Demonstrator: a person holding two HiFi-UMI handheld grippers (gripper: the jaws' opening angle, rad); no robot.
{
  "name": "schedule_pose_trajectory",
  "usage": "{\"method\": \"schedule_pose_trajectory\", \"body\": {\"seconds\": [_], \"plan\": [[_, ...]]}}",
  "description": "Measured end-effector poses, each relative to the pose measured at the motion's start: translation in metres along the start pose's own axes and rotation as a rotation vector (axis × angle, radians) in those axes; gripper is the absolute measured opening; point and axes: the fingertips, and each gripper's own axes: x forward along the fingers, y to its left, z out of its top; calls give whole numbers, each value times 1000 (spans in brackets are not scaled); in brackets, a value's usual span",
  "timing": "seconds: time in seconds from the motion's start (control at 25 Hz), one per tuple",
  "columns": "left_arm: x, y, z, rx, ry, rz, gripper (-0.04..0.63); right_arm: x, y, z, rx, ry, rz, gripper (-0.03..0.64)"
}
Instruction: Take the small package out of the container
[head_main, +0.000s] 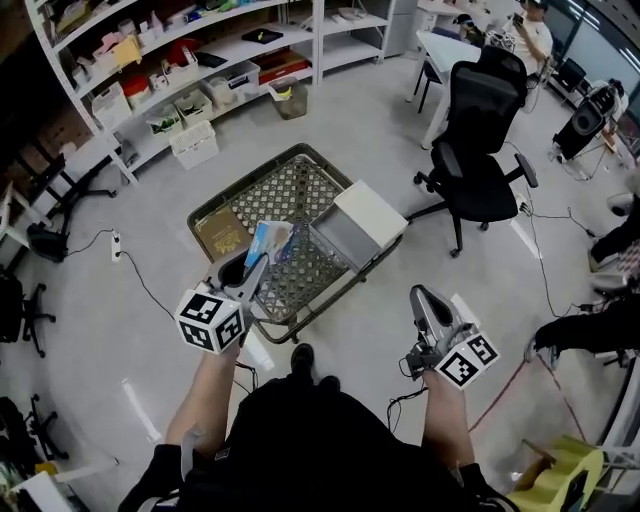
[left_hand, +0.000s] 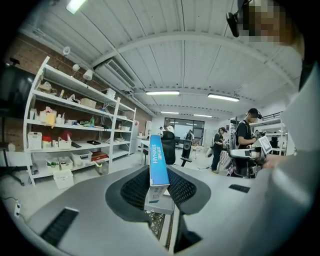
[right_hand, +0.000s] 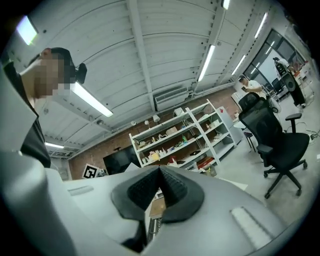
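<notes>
Small package (head_main: 268, 242): sitting clamped in the left tongs (head_main: 256, 265); hanging raised over the middle of the container (head_main: 290, 190), out of its mesh; standing on edge in the left gripper view, showing a narrow blue face with white lettering

Left tongs: grasping the small package by its lower end; pressing dark ribbed pads (left_hand: 131, 187) against its two broad sides; reaching forward over the container's near edge; carrying a marker cube (head_main: 210, 320) at the rear

Right tongs (head_main: 421, 297): clenched on nothing; closing pads (right_hand: 142, 189) tip to tip in the right gripper view; hovering over the bare floor (head_main: 120, 330) to the right of the container, well apart from it

Container: standing low on the grey floor just ahead of the person; showing an open metal lattice bottom and a dark rim; holding a flat brown item (head_main: 222, 233) along its left side; carrying a white box (head_main: 362, 222) at its right corner

Surroundings: black office chair (head_main: 480, 140) standing beyond the container to the right; white shelves (head_main: 180, 70) running along the far left, loaded with bins and small goods
</notes>
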Motion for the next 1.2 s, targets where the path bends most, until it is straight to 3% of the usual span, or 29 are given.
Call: {"method": "schedule_pose_trajectory", "body": {"seconds": [0.2, 0.48, 0.8, 1.2], "plan": [[-17, -9, 19, 50, -7, 20, 98, -3, 11, 17, -66, 11, 17, 9], [-24, 5, 47, 71, -79, 25, 98, 10, 23, 45, -186, 2, 17, 9], [-59, 44, 60, 51, -139, 72, 98, 61, 64, 52, -308, -16, 43, 9], [-65, 71, 47, 29, -101, 65, 98, 57, 50, 19, -220, 16, -84, 9]]}}
